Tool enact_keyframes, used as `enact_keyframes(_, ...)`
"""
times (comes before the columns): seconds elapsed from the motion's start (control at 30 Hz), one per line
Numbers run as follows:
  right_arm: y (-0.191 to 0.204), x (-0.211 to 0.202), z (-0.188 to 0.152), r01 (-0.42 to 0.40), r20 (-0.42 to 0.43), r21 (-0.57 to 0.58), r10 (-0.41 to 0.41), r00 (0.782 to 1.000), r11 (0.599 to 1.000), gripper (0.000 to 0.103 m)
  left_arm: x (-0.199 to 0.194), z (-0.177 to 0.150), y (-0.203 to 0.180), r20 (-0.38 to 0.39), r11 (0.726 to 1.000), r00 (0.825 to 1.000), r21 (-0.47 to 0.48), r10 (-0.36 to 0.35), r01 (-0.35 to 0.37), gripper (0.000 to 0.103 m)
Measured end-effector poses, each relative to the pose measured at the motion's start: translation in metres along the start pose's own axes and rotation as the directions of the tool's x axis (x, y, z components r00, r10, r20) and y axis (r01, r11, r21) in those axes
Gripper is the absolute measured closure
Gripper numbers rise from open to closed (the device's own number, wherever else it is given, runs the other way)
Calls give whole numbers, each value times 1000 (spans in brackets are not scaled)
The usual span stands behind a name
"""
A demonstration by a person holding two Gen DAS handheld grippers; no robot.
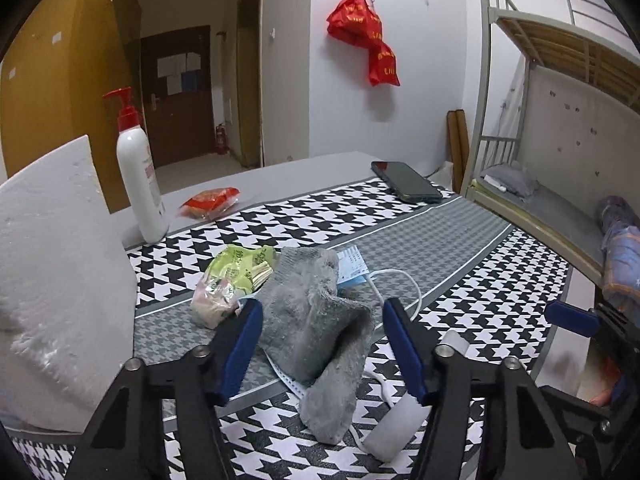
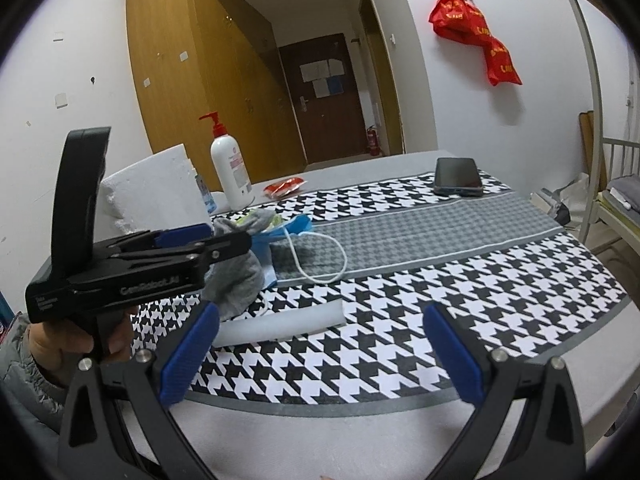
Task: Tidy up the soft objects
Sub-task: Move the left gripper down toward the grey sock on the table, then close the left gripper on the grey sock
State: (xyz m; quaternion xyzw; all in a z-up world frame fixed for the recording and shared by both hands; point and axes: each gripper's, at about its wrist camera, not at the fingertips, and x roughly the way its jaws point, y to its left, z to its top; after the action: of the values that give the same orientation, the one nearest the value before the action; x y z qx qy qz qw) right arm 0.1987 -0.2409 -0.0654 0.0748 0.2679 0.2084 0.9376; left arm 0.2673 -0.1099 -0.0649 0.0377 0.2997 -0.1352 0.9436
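Across the surface [image 1: 460, 236], a houndstooth cloth [image 2: 420, 340] covers nearly everything; a bunk bed [image 1: 552, 200] stands at three o'clock of it.

- White foam block [image 1: 52, 280] at nine o'clock in the left wrist view, largest loose item.
- White pump bottle [image 1: 138, 176] at eleven o'clock, upright.
- Dark phone [image 1: 404, 180] at one o'clock, flat, well apart from the pile.
- Grey sock [image 1: 320, 328], the task's thing, dead centre, crumpled and partly standing, lying on a blue face mask [image 1: 352, 268] and touching a green snack packet [image 1: 240, 272].
- White foam tube [image 2: 280, 324] at five o'clock of the sock; white cord [image 2: 320, 256] looping beside it.
- Red packet [image 1: 210, 200] near the bottle.

Left gripper [image 1: 320, 344]: fingers [image 1: 240, 356] apart, straddling the sock, pads not visibly pressing. Right gripper [image 2: 320, 352]: fingers wide apart over bare cloth, nothing between.

Risks, judged: the squeeze could snag the mask strap or cord under the sock and drag the pile; a shallow pinch on limp knit could slip; the tube sits just beside the right-hand finger and could get nudged.

Containers: none on the surface. Red bags [image 1: 360, 28] hang on the wall, contents hidden.
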Motion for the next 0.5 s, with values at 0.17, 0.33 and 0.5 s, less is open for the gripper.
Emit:
enact_keyframes(0.17, -1, 4, 0, -8, -8, 2, 8, 1000, 1000, 0, 6, 1, 2, -24, 1000, 1000, -5, -12, 12, 64)
enact_keyframes(0.33, 0, 7, 1, -12, -13, -2, 12, 1000, 1000, 0, 9, 1, 2, -44, 1000, 999, -11, -21, 20, 82)
enact_keyframes(0.5, 1, 10, 1, -10, -21, 2, 10, 1000, 1000, 0, 9, 1, 4, -43, 1000, 999, -14, -28, 28, 93)
